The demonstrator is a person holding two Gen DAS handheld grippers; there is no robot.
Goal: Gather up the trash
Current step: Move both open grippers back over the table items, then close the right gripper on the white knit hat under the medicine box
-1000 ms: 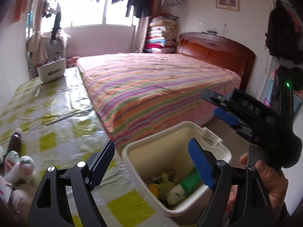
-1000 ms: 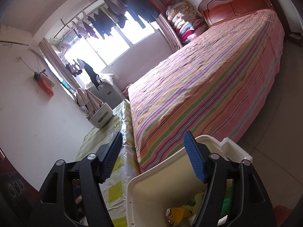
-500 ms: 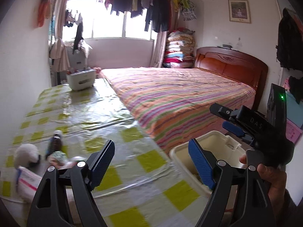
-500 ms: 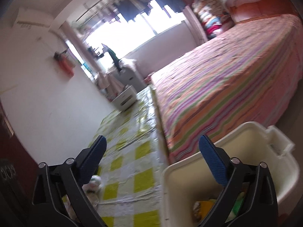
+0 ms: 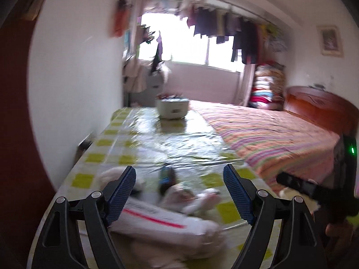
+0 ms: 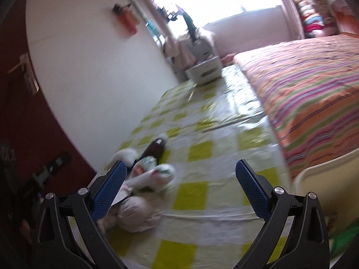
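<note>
A heap of trash lies on the yellow-checked table: a white packet with a red stripe (image 5: 157, 217), crumpled white wrappers (image 5: 193, 199) and a dark bottle (image 5: 166, 177). My left gripper (image 5: 179, 192) is open and empty just above the heap. In the right wrist view the dark bottle (image 6: 154, 149), the wrappers (image 6: 157, 174) and a crumpled wad (image 6: 136, 213) lie at lower left. My right gripper (image 6: 179, 186) is open and empty, with the heap beside its left finger. The cream trash bin (image 6: 323, 174) shows at the right edge.
The table (image 5: 175, 139) runs along the white wall on the left. A white basket (image 5: 172, 107) stands at its far end. A striped bed (image 5: 273, 134) borders the table on the right. The right gripper's body (image 5: 314, 188) shows at right in the left view.
Both grippers have swung left, away from the bin and toward the trash heap on the table. The bin has left the left wrist view. Both stay open.
</note>
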